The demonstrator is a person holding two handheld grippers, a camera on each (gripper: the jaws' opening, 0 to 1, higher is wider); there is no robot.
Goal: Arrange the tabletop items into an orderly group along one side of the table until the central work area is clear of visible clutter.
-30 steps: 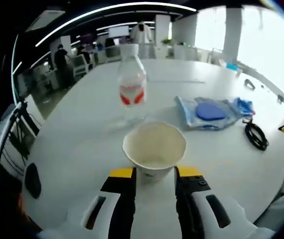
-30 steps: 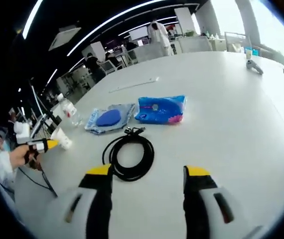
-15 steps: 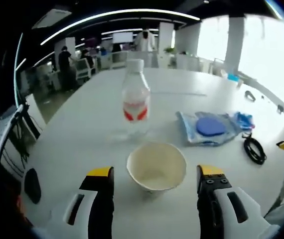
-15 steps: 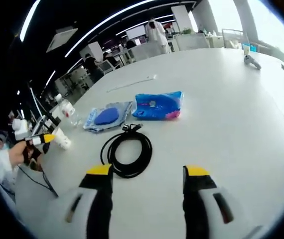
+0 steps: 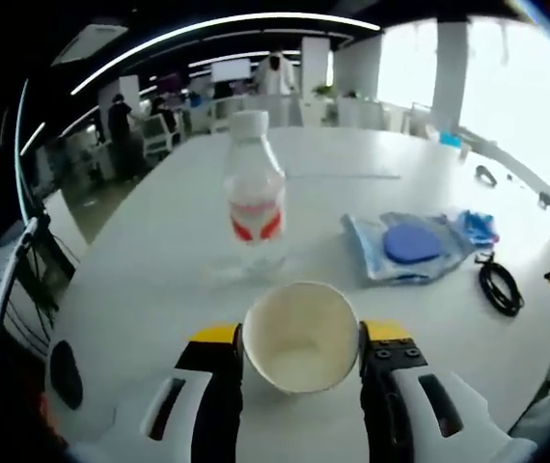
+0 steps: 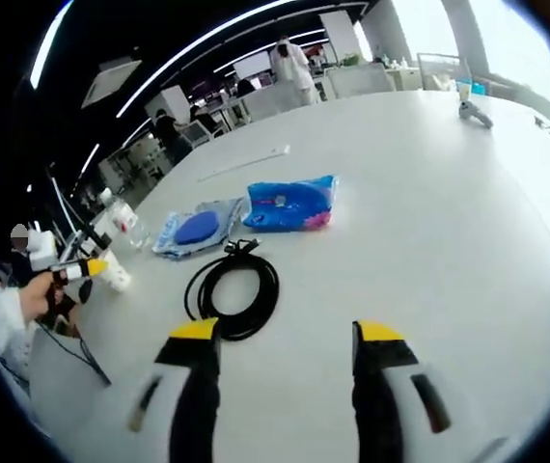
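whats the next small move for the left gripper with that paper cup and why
Probably lift the paper cup slightly and carry it toward the water bottle. The left gripper has its jaws against the cup's sides, so the grasp looks made, and the bottle stands just beyond it on the white table, a likely spot for the group. The right gripper is open near the black cable.

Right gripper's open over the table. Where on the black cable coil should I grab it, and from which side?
Judging from the right gripper view, take the near arc of the black cable coil, coming straight down from above. It lies flat on the white table, so only the bundled strands offer a bite. The right gripper is open beside that arc. Avoid the plug end by the blue packet.
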